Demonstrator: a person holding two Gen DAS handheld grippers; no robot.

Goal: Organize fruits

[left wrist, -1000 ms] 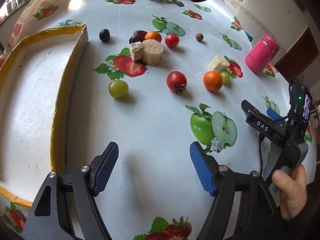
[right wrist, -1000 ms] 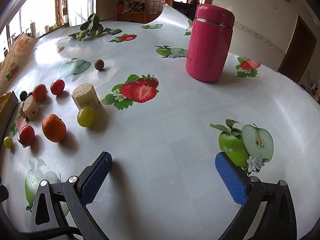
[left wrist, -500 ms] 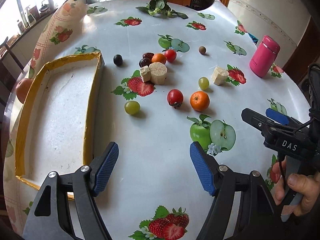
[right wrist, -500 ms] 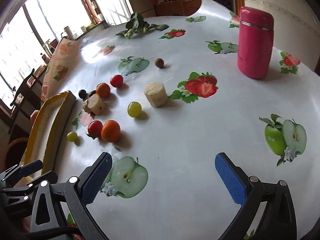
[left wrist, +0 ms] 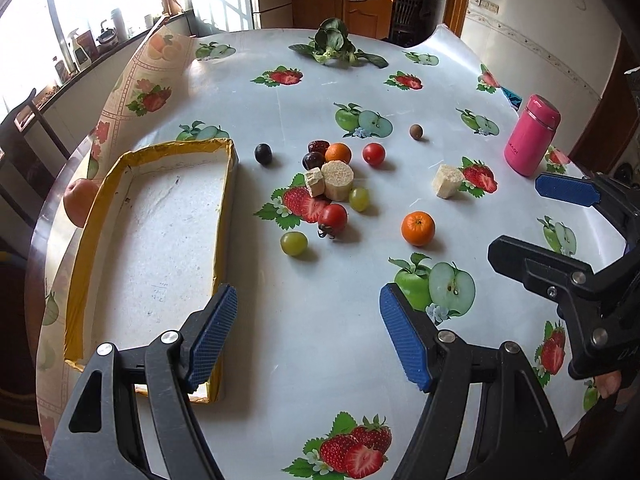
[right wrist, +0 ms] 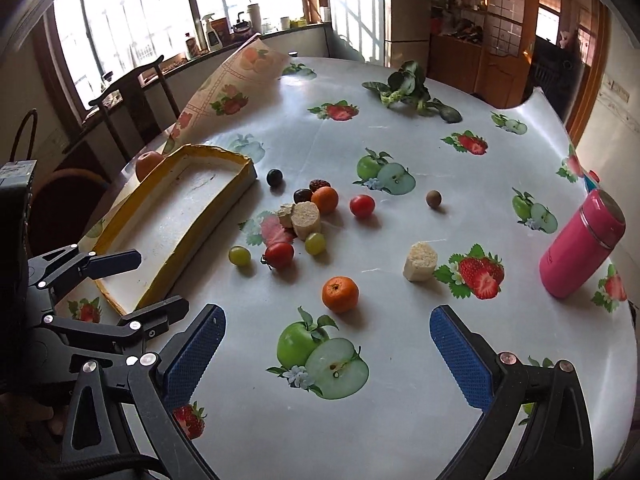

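Bare yellow-rimmed tray (left wrist: pixel 224 216); fruits loose on the tablecloth (left wrist: pixel 320 340) beside it

Both wrist cameras look down from well above the table (left wrist: pixel 320 340) toward its far edge, the left nearer the tray (left wrist: pixel 160 240), the right nearer the flask (right wrist: pixel 582 246) (each catches the other's gripper); both share the scattered fruit.

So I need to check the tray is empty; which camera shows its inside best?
The left wrist view: it looks down into the tray, showing its whole bare white floor. The right wrist view sees it obliquely, its near end hidden behind the left gripper.
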